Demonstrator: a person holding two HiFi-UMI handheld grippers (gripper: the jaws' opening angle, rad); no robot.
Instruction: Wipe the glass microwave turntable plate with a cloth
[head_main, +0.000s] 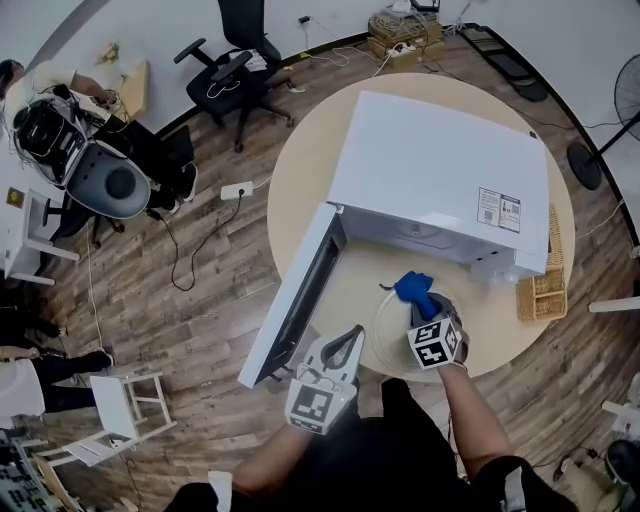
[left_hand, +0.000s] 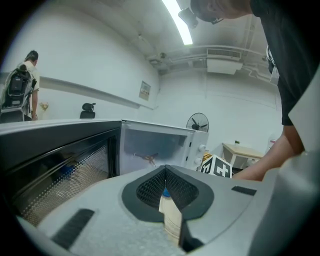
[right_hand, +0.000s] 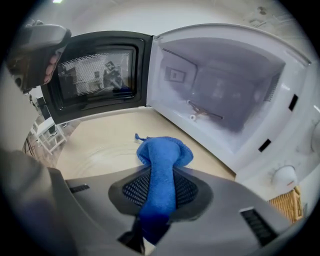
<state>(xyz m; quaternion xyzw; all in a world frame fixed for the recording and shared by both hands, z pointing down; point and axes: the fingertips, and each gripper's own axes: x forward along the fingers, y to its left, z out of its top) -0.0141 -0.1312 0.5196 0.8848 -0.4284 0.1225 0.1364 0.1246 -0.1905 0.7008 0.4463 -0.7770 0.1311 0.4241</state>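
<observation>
The glass turntable plate (head_main: 392, 340) lies flat on the round table in front of the open microwave; in the right gripper view it shows as faint rings (right_hand: 100, 155). My right gripper (head_main: 425, 305) hangs over the plate's far side, shut on a blue cloth (head_main: 413, 288). The cloth (right_hand: 162, 155) runs up between the pads and bunches out past the tips above the plate. My left gripper (head_main: 352, 338) lies low at the plate's left rim. Its jaws (left_hand: 165, 170) are closed to a thin slit that appears to hold the clear rim.
The white microwave (head_main: 440, 180) stands on the wooden table (head_main: 300, 190), its door (head_main: 300, 300) swung open to the left, beside my left gripper. Its cavity holds only the roller ring (right_hand: 202, 112). A wicker basket (head_main: 545, 290) sits at the table's right edge.
</observation>
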